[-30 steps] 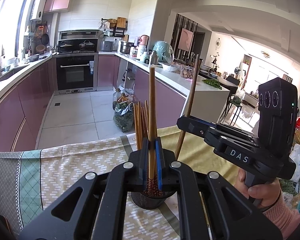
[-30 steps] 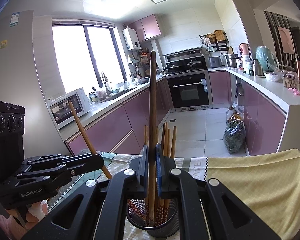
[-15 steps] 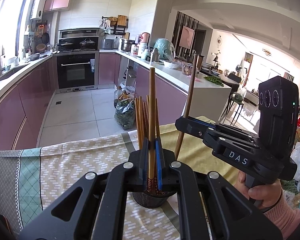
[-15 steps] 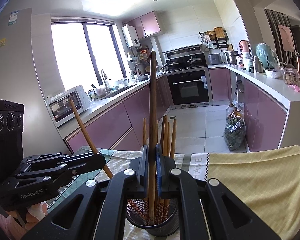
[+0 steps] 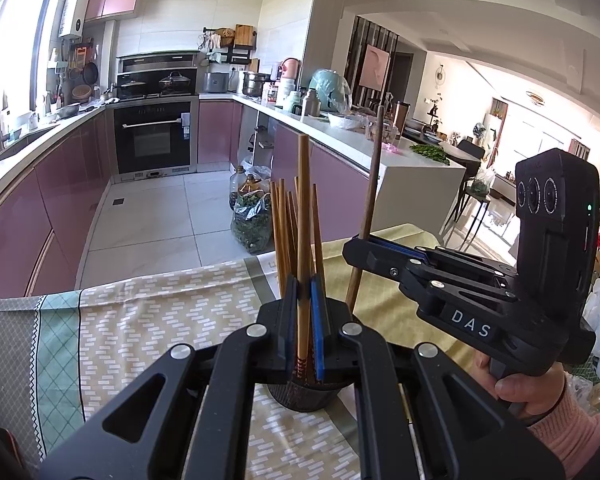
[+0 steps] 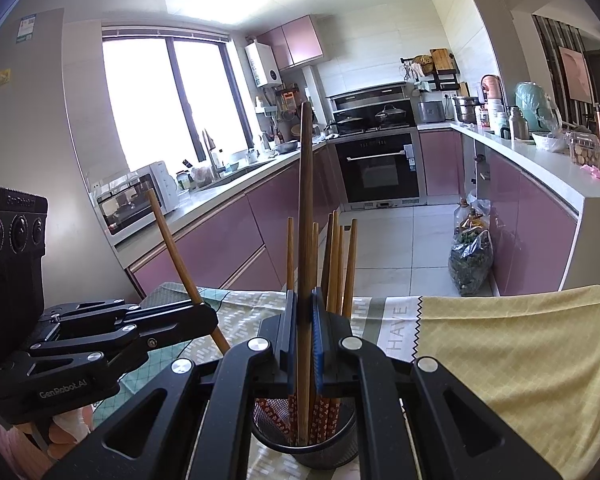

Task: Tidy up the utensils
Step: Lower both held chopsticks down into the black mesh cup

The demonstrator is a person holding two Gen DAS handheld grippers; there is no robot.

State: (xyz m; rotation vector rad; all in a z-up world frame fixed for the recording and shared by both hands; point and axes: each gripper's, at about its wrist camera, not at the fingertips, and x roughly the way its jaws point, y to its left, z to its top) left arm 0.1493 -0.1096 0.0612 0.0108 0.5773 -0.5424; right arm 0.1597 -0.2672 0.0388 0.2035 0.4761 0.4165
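A patterned green-and-yellow tablecloth [image 6: 520, 352] covers the table in a pink-cabinet kitchen [image 5: 28, 208]. Each claw, left gripper [image 5: 303, 316] and right gripper [image 6: 305, 332], pinches one brown wooden chopstick [image 5: 303, 208] over the black mesh holder [image 6: 324, 446] of chopsticks.

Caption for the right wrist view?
Right hand-held gripper lowers a dark chopstick into the mesh holder.

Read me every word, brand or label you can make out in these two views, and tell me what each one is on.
"DAS": white letters on the right gripper body.
"GenRobot.AI": on the left gripper body.
"GenRobot": top edge of the left gripper's camera block, partly cut off.
"HAVE": grey band of the tablecloth.
Stickers on the grey fridge: too small to read.
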